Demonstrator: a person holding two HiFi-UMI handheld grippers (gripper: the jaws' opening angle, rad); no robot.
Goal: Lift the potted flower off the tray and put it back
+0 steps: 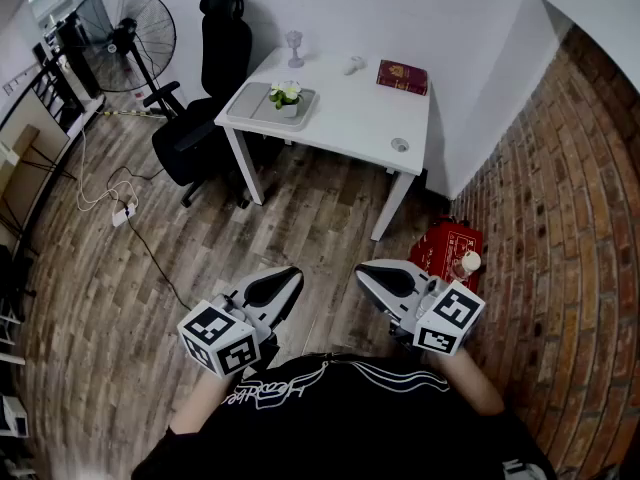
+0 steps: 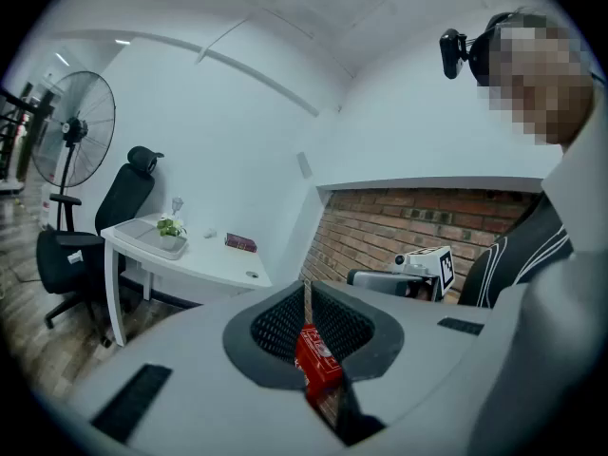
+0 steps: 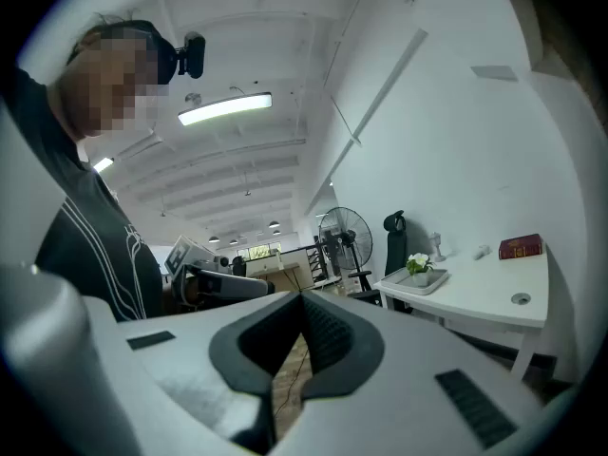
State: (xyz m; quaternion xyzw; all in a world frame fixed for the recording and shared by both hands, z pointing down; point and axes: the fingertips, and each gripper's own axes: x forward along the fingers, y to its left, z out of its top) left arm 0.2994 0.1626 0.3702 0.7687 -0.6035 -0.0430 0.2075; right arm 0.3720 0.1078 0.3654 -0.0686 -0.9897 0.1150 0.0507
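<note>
Far ahead, a small potted flower point(image 1: 286, 95) with white blooms stands in a grey tray point(image 1: 250, 109) at the left end of a white table point(image 1: 350, 118). The pot point(image 2: 170, 227) and tray point(image 2: 142, 230) also show small in the left gripper view. In the right gripper view the flower point(image 3: 418, 263) and tray point(image 3: 433, 283) are small too. Both grippers hang low in front of the person, well short of the table. My left gripper point(image 1: 290, 278) point(image 2: 306, 291) is shut and empty. My right gripper point(image 1: 368, 273) point(image 3: 299, 300) is shut with nothing in it.
The table also carries a red book point(image 1: 402, 76), a glass point(image 1: 294, 46) and a small round object point(image 1: 400, 145). A black office chair point(image 1: 215, 78) and a standing fan point(image 1: 125, 28) are left of it. A red box point(image 1: 447, 253) lies by the brick wall point(image 1: 560, 198). Cables point(image 1: 120, 208) cross the wooden floor.
</note>
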